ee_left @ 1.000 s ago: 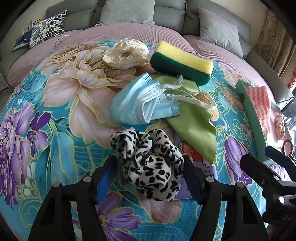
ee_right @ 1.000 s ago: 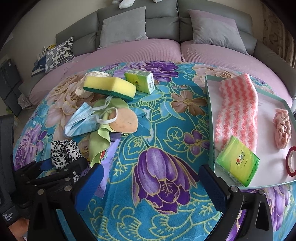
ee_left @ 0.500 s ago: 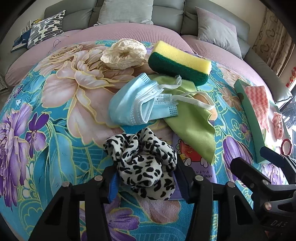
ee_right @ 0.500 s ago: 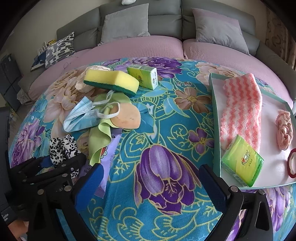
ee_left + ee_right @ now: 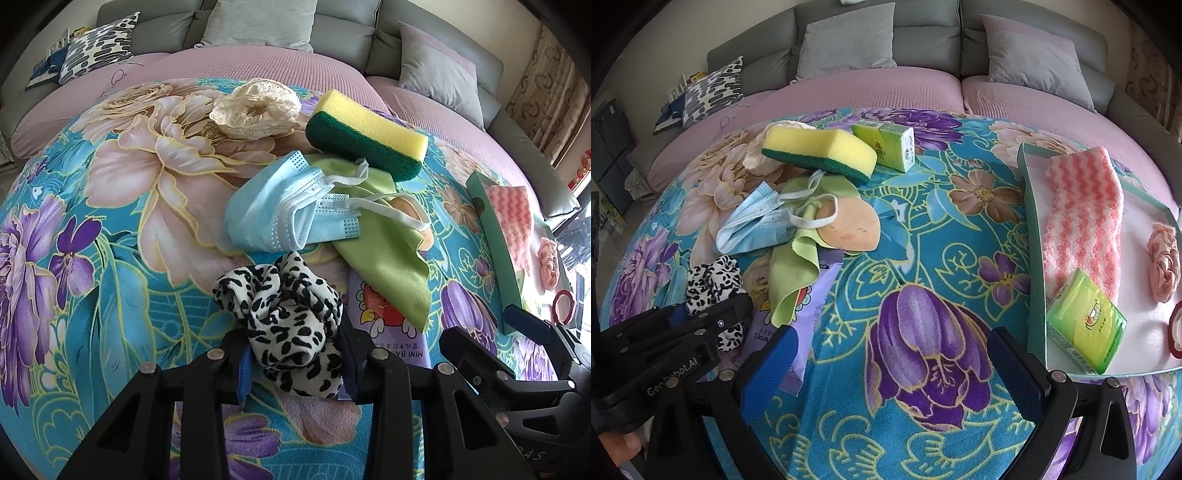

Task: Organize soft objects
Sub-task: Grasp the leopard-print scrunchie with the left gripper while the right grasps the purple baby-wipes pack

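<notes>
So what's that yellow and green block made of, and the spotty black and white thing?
The sponge looks like soft yellow foam, its surface porous and matte, with a rougher green scouring layer. The leopard-print scrunchie seems to be thin gathered fabric, bunched into soft folds; the exact cloth is unclear.

Black plastic left tongs [image 5: 295,363], blue pads, silver screws, white lettering, matching right tongs [image 5: 890,363]

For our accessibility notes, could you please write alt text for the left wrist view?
The left gripper, whose jaws have just been closing, squeezes a leopard-print scrunchie on a floral blanket. Beyond lie a blue face mask, green cloth and sponge.
</notes>
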`<move>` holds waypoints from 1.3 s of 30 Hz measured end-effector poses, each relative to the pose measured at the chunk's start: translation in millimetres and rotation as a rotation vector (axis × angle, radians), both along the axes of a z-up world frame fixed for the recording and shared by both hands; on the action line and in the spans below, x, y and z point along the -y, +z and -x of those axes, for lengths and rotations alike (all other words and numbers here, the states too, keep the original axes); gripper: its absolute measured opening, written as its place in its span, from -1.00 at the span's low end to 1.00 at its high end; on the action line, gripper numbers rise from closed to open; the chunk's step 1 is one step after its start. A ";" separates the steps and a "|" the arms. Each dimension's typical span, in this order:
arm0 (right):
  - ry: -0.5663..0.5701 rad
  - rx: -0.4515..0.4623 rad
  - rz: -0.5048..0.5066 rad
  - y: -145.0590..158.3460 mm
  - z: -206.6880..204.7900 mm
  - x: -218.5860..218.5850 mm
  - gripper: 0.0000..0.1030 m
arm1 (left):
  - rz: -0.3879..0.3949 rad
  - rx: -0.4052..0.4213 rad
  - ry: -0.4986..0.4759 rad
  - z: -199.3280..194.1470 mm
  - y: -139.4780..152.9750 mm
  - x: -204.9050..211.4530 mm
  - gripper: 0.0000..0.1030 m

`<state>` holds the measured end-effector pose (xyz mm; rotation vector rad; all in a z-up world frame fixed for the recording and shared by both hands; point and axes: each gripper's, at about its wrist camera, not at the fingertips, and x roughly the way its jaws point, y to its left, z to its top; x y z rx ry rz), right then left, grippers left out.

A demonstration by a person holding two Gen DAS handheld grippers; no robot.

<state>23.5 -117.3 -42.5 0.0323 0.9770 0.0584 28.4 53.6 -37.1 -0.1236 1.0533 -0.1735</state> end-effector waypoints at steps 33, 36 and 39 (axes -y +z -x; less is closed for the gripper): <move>0.074 -0.015 -0.016 -16.5 -13.6 -43.6 1.00 | -0.006 0.094 0.191 11.7 34.4 -61.3 -0.36; 0.063 -0.019 0.001 -20.3 -16.9 -51.1 1.00 | -0.018 0.085 0.206 11.3 31.6 -66.0 -0.36; 0.058 -0.018 0.040 -22.7 -19.5 -61.0 1.00 | -0.012 0.078 0.208 10.8 29.1 -68.9 -0.36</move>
